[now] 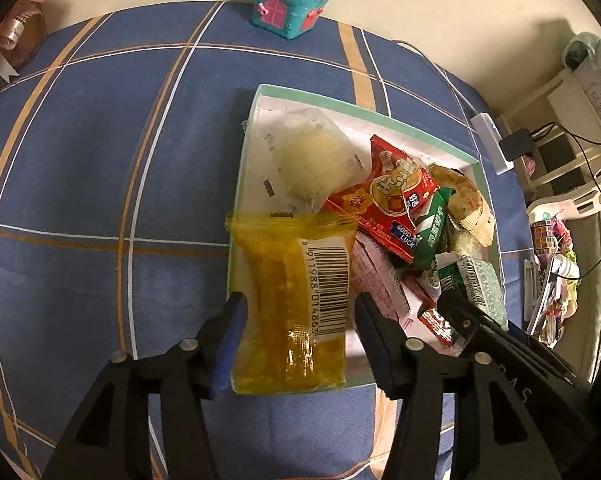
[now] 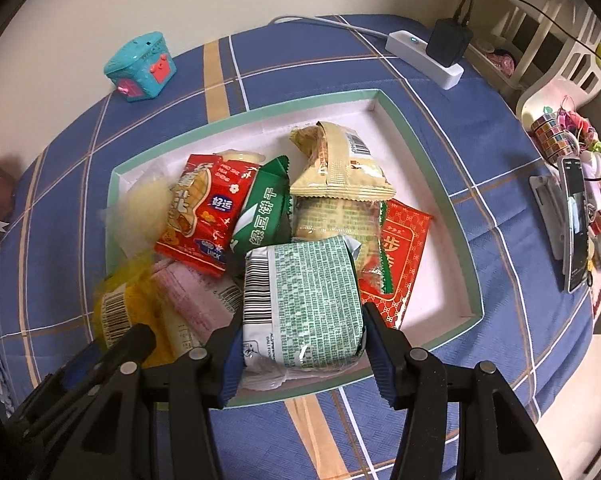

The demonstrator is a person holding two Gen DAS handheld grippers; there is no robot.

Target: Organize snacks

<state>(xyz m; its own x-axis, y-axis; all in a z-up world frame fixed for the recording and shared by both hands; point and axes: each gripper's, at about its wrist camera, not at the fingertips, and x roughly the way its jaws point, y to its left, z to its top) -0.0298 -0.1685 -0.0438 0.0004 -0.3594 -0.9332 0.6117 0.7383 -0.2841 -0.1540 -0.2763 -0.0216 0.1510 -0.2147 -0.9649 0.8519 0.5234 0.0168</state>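
A shallow white box with a mint-green rim (image 1: 242, 184) (image 2: 396, 120) lies on the blue plaid cloth and holds several snack packets. My left gripper (image 1: 298, 320) is shut on a yellow transparent packet with a barcode (image 1: 300, 292), held over the box's near left edge; that packet also shows in the right wrist view (image 2: 120, 312). My right gripper (image 2: 300, 336) is shut on a green-and-white printed packet (image 2: 304, 300) above the box's near edge. A red packet (image 2: 200, 212), a green packet (image 2: 264, 208), a beige packet (image 2: 336, 164) and a pink packet (image 2: 196, 296) lie inside.
A teal toy house (image 1: 290, 2) (image 2: 140, 66) stands at the table's far edge. A white power strip with a black adapter (image 2: 432, 54) lies at the far right. A phone on a stand (image 2: 576, 224) and cluttered shelves are to the right.
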